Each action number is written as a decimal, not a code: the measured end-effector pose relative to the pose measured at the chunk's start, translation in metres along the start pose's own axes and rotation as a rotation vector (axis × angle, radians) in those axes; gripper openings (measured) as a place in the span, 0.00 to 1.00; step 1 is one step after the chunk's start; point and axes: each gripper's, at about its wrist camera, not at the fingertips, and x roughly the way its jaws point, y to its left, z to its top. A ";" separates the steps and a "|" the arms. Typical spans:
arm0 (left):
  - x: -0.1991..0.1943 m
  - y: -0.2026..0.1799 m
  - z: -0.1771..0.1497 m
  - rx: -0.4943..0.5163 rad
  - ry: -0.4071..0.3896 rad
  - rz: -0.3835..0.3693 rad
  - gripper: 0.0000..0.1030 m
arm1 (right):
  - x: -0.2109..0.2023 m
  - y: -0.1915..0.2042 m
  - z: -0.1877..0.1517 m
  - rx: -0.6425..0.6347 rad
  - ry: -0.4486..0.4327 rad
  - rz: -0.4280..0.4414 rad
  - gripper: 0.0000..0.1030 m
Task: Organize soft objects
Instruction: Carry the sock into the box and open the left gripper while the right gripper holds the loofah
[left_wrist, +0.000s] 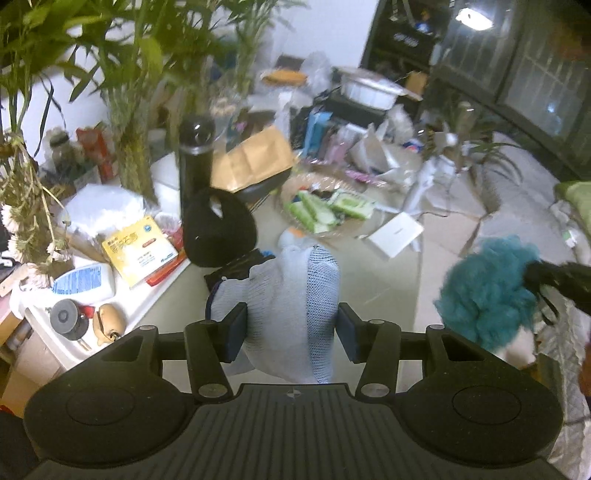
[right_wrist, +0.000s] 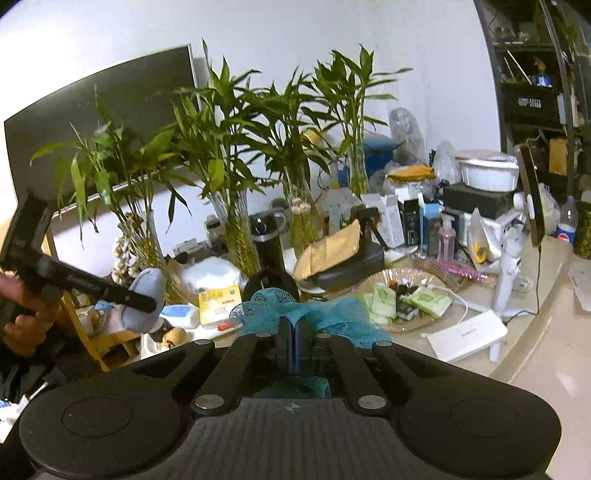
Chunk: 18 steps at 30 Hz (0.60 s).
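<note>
On the far left of the left wrist view, a white bottle (left_wrist: 83, 282) with a blue label lies on its side next to a yellow packet (left_wrist: 138, 251). A tall black flask (left_wrist: 195, 155) stands behind them, and a round black pouch (left_wrist: 218, 230) sits in front of it. In the middle, the left gripper (left_wrist: 291, 328) squeezes a soft pale blue sock (left_wrist: 295, 306) between its two blue pads and holds it up off the table. Past it sits a glass plate (left_wrist: 325, 210) with green packets on it, then a flat white box (left_wrist: 397, 234). On the right, the teal bath puff (left_wrist: 487, 291) hangs in the air from the dark tip of the other tool.

The right wrist view shows things the first one does not: a big dark screen (right_wrist: 99, 122) on the wall and the whole row of leafy green plants (right_wrist: 229, 140) in glass vases. It also shows the person's hand (right_wrist: 26, 321) around the left tool, far left. Here the right gripper (right_wrist: 293, 339) is pinched tight on the teal bath puff, which bunches up around its fingers, low in the middle. A pink soap bottle (right_wrist: 447, 236) and a phone on a white stand (right_wrist: 532, 199) are farther right.
</note>
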 end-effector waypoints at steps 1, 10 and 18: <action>-0.006 -0.003 -0.003 0.008 -0.010 -0.011 0.48 | -0.002 0.002 0.002 -0.005 -0.002 0.001 0.04; -0.043 -0.020 -0.019 0.099 -0.074 -0.079 0.48 | -0.024 0.011 0.028 -0.029 -0.042 0.012 0.04; -0.064 -0.031 -0.039 0.154 -0.081 -0.106 0.48 | -0.037 0.026 0.034 -0.063 -0.058 0.020 0.04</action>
